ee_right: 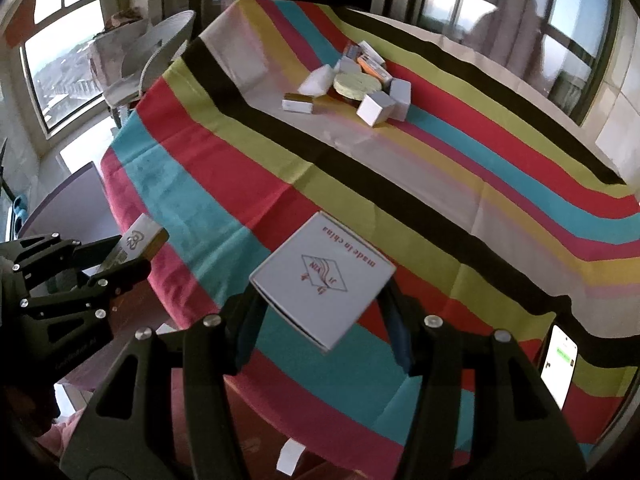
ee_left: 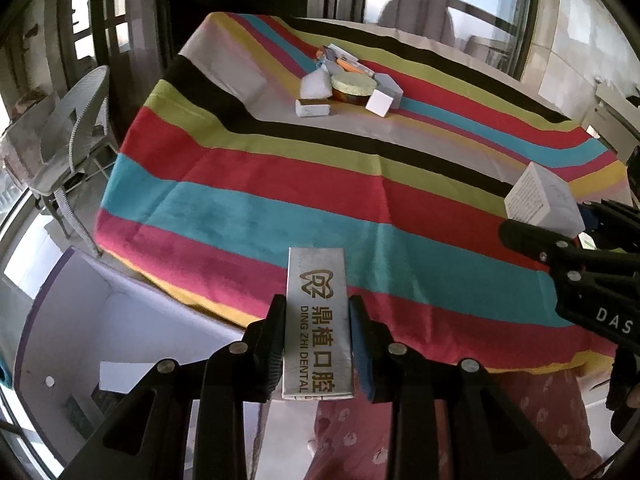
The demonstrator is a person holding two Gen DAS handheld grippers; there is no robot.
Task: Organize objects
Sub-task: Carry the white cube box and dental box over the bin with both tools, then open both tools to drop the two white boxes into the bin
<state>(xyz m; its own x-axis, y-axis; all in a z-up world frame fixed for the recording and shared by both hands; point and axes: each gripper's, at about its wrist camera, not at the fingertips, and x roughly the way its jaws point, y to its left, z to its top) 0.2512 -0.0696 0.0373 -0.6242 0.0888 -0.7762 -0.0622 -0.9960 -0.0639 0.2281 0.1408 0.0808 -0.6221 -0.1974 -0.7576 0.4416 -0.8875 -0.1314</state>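
Two grips: left gripper (ee_left: 318, 344) clamps "DING ZHI DENTAL" box (ee_left: 317, 320); right gripper (ee_right: 320, 320) clamps "made in china" box (ee_right: 322, 278).

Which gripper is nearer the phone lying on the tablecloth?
Right. The right gripper, holding a white box, hangs just left of the phone; the left gripper is far across.

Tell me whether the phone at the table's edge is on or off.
On. The phone lies on the striped tablecloth with its screen lit white, showing what look like green chat bubbles; the text is too small to read.
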